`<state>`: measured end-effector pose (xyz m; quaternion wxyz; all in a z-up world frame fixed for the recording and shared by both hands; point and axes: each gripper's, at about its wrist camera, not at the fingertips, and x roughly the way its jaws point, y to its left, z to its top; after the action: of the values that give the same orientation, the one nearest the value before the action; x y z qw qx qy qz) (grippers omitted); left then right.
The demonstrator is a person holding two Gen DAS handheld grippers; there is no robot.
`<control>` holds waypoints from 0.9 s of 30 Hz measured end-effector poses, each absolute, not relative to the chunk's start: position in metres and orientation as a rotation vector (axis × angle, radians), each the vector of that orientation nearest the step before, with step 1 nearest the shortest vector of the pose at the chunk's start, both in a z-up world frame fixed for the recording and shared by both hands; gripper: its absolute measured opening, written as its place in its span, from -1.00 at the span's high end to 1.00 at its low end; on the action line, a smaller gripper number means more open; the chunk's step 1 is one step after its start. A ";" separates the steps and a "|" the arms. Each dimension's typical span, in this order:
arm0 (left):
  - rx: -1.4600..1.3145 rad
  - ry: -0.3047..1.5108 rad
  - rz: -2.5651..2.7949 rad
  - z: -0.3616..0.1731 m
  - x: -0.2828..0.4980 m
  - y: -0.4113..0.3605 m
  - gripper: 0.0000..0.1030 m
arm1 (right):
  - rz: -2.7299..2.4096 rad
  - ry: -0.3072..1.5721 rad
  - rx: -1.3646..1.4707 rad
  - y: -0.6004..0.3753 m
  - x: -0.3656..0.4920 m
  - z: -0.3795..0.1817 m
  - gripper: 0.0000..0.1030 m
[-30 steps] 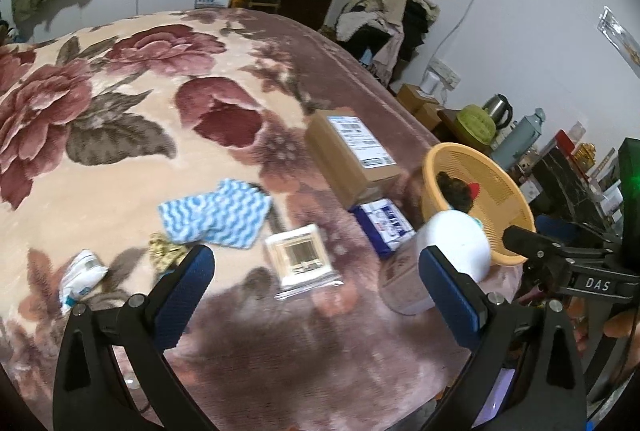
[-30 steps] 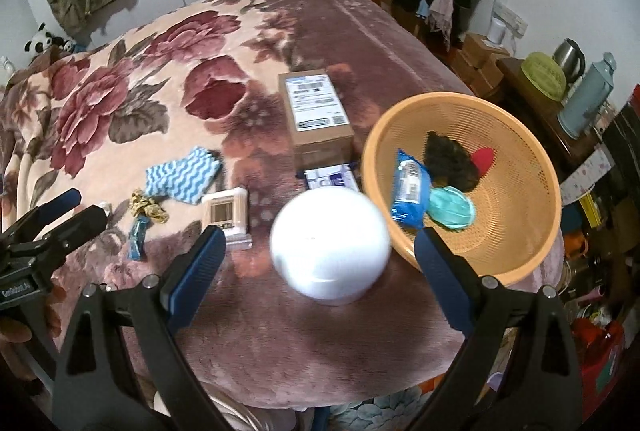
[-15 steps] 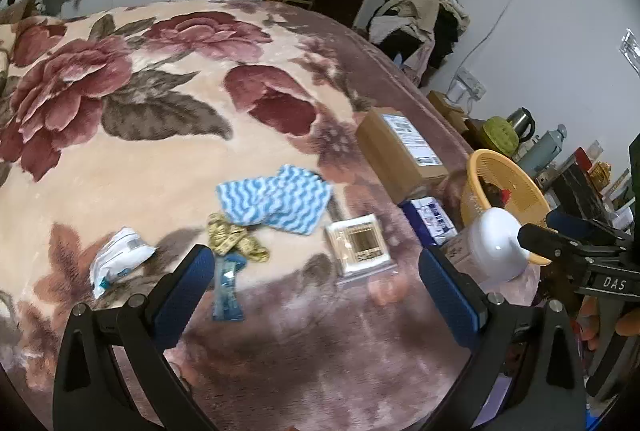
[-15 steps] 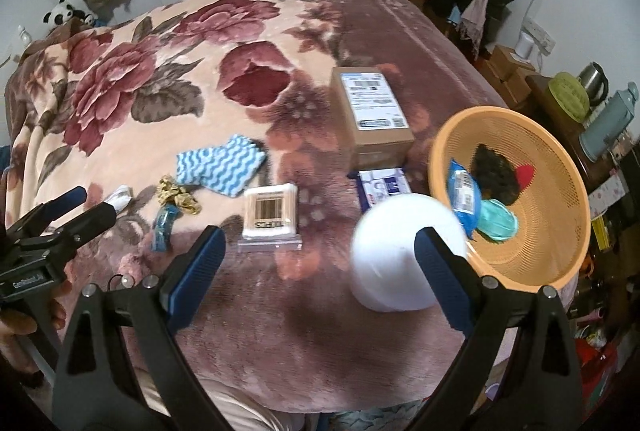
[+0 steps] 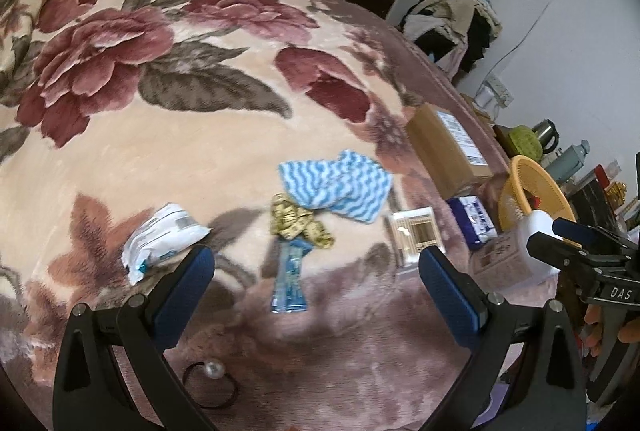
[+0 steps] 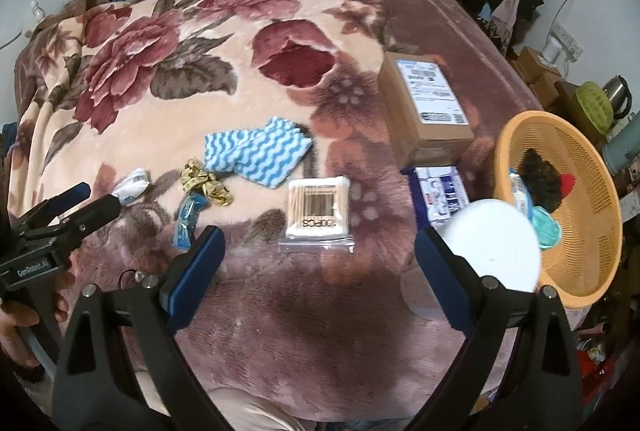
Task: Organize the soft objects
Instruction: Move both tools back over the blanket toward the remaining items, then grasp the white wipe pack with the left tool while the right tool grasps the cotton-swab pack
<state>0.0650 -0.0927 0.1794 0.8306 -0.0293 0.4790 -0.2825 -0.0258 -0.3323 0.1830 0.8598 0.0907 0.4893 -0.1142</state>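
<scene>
both jaws spread wide, holding nothing. left gripper (image 5: 316,267) hovers above the near edge of the floral blanket (image 5: 160,135); right gripper (image 6: 318,251) likewise. the blue wavy cloth (image 5: 336,183) lies mid-blanket, touching a gold scrunchie (image 5: 298,223). the orange basket (image 6: 592,263) at the right edge holds what may be soft items. pinch the cloth's raised fold; avoid snagging the scrunchie.

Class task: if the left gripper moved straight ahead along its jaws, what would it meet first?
Probably the blue sachet lying between the open jaws of the left gripper, with the gold scrunchie just beyond it; depth is uncertain.
</scene>
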 end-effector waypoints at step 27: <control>-0.130 1.123 -0.392 0.095 0.132 -0.006 -0.99 | -0.232 1.193 0.229 -0.328 0.038 0.071 -0.88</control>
<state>0.1322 -0.0058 0.0952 0.8263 -0.0610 0.5287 -0.1844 0.0382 -0.3279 0.0707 0.8149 0.1073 0.5591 -0.1088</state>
